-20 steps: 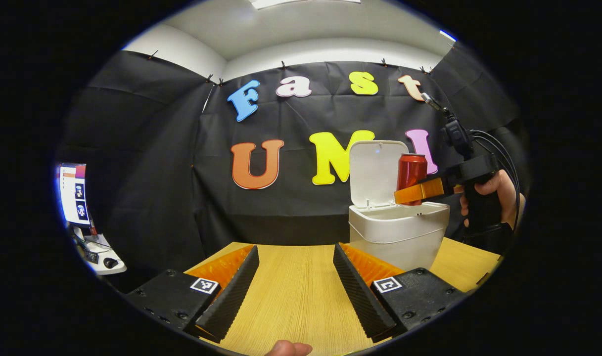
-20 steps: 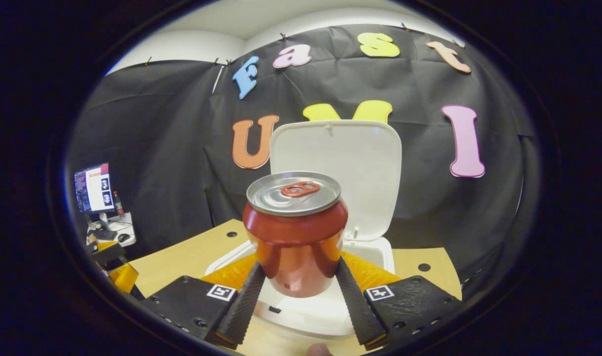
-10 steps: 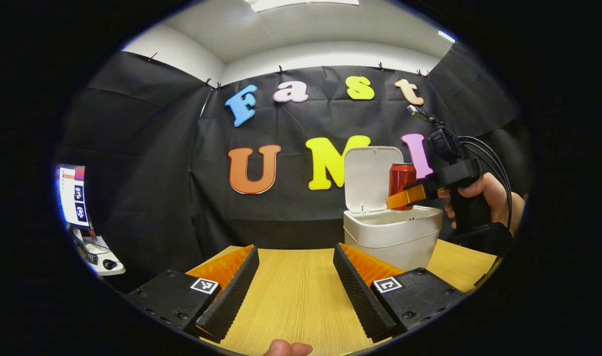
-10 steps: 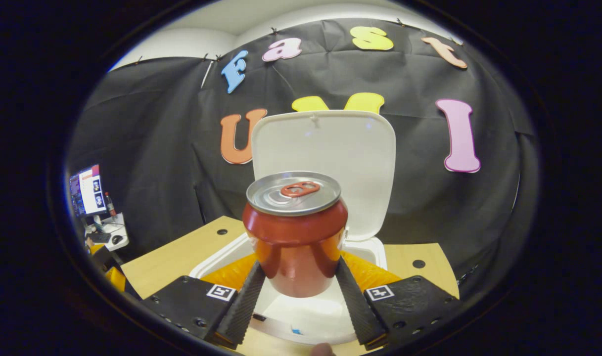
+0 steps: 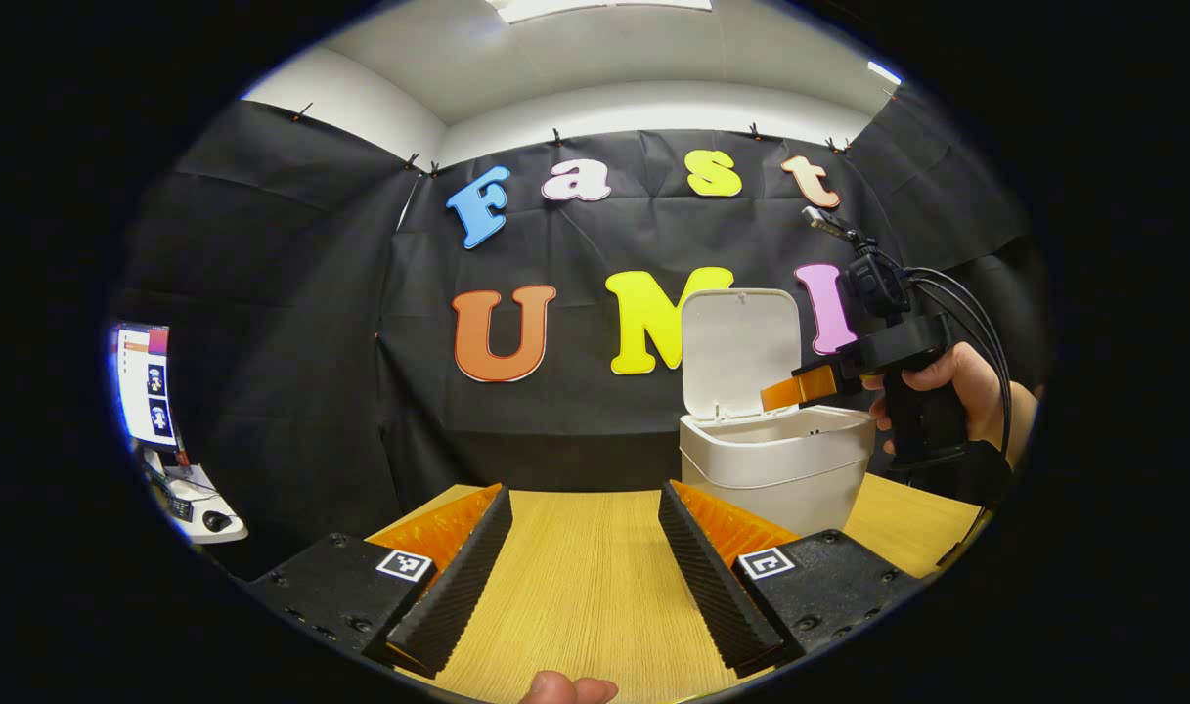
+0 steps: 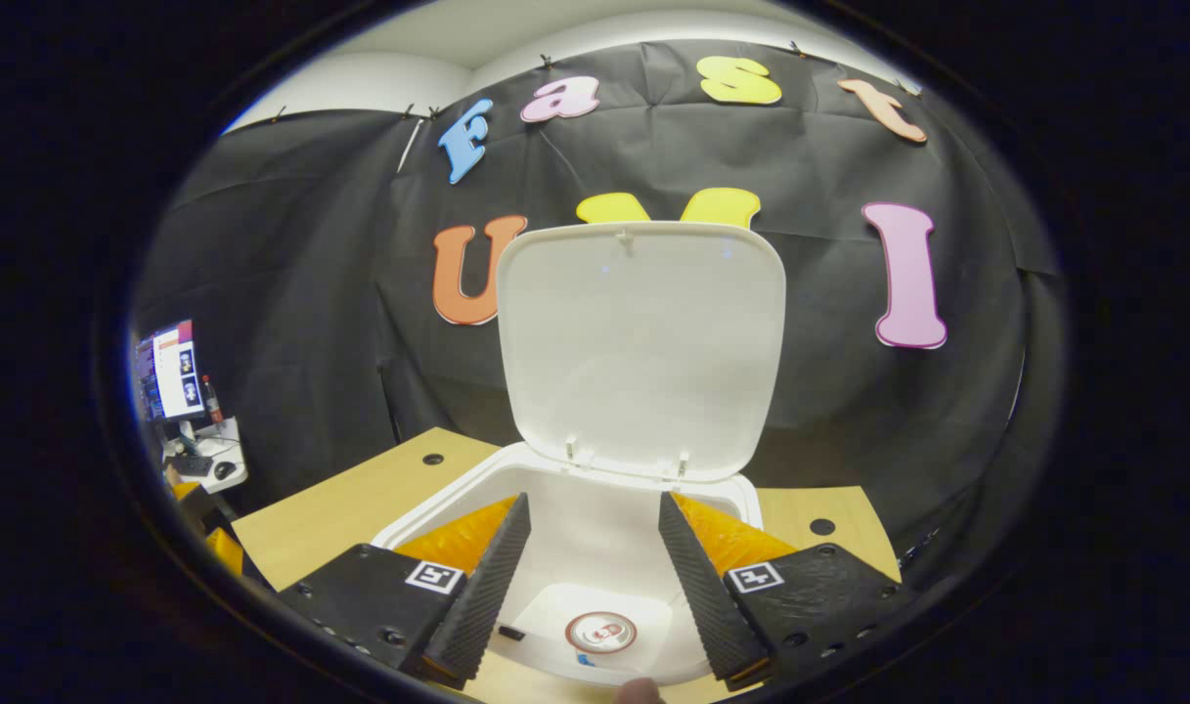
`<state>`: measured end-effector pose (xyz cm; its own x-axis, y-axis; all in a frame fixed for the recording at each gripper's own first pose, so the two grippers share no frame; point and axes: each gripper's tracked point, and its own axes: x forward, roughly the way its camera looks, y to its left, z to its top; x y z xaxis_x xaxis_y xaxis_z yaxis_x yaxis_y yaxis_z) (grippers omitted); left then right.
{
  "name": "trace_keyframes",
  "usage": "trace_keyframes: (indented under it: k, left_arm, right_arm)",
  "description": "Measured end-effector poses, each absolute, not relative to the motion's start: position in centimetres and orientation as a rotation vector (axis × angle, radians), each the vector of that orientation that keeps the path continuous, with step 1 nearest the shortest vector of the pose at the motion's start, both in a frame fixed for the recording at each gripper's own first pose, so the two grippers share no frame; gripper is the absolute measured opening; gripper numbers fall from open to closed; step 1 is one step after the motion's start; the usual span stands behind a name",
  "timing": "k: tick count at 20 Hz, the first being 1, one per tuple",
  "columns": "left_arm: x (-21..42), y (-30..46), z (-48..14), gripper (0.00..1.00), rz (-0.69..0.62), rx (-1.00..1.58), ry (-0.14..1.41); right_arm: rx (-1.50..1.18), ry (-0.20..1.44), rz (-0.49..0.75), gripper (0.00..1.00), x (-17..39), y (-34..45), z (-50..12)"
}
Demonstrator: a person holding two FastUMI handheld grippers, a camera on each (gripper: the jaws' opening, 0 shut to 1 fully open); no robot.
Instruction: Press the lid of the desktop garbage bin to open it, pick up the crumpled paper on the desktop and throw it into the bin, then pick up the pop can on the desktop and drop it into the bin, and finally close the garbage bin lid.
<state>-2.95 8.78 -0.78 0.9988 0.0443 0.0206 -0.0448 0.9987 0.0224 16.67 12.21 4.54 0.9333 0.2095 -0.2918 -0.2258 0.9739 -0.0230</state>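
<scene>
We see the light wooden table (image 5: 585,577) across the lower centre of the left gripper view. At right of centre stands the white plastic desktop bin (image 5: 775,464), its square white hinged lid (image 5: 741,347) raised upright, as half a second ago.

In the right gripper view the bin (image 6: 438,504) sits at lower centre, the lid (image 6: 641,342) above it. The red aluminium pop can (image 6: 601,632), clamped between the fingers half a second ago, now lies inside the bin at bottom centre, top end facing up. The right gripper (image 6: 591,557) is released, fingers spread and empty over the opening. In the left gripper view it (image 5: 785,393) appears at right, gripped by a hand (image 5: 956,376).

The left gripper (image 5: 583,552) is released, empty, above the table as before.
</scene>
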Motion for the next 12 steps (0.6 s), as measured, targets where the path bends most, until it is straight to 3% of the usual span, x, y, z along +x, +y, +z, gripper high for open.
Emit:
trace_keyframes:
  k: [6, 12]
  left_arm:
    - [-2.6, 8.4, -2.0, 0.98, 0.030, 0.021, -0.001]
    - [-1.6, 7.4, -3.4, 0.98, -0.005, 0.010, 0.005]
  right_arm:
    - [-0.060, 0.206, 0.187, 0.95, 15.3, 11.9, 7.6]
    - [-0.046, 0.089, 0.167, 0.94, 14.3, 11.9, 14.0]
